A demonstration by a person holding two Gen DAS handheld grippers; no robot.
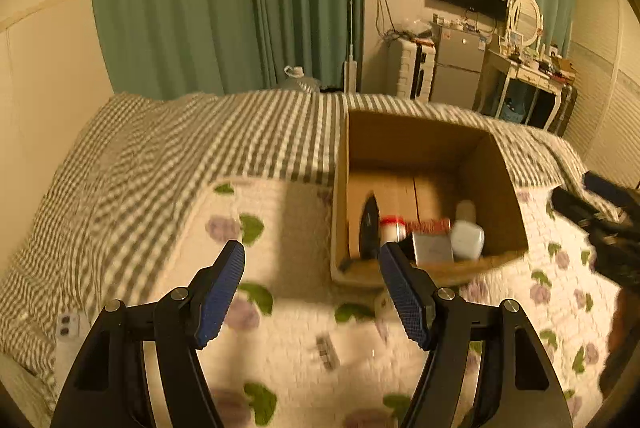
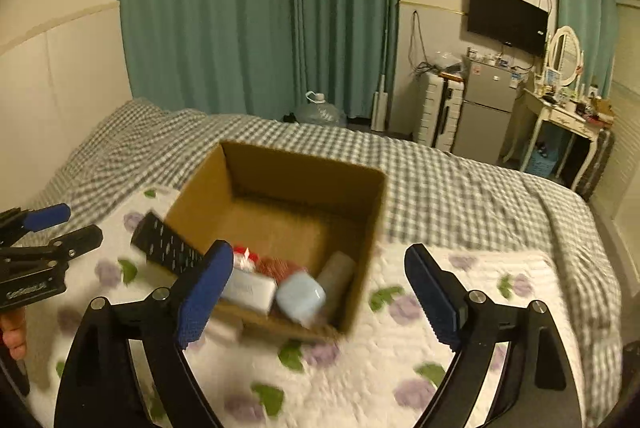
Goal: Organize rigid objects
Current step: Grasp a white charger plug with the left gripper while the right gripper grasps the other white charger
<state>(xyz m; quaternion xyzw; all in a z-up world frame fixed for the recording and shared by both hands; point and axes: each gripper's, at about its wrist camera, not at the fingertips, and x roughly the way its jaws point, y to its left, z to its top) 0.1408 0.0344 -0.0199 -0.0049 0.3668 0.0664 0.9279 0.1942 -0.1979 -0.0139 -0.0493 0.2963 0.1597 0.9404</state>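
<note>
An open cardboard box (image 1: 420,140) (image 2: 300,168) stands on a floral quilt (image 1: 304,308) (image 2: 360,380). Inside lie a light blue case (image 1: 468,240) (image 2: 300,294), a silver-white flat box (image 1: 432,248) (image 2: 250,288), a red patterned item (image 1: 430,226) (image 2: 276,268), a white bottle with a red band (image 1: 390,228) and a pale cylinder (image 1: 466,210) (image 2: 338,274). A black remote (image 1: 368,228) (image 2: 168,244) leans over the box's left wall. My left gripper (image 1: 311,252) (image 2: 72,226) hovers open and empty left of the box. My right gripper (image 2: 320,254) (image 1: 576,192) is open over the box's near edge, holding nothing.
The quilt lies on a bed with a grey checked sheet (image 1: 200,148) (image 2: 460,188). A small dark blurred item (image 1: 328,352) and a white plug-like object (image 1: 68,326) lie on the bedding. Green curtains (image 2: 260,8), a fridge (image 2: 488,108) and a dresser (image 2: 568,120) stand beyond.
</note>
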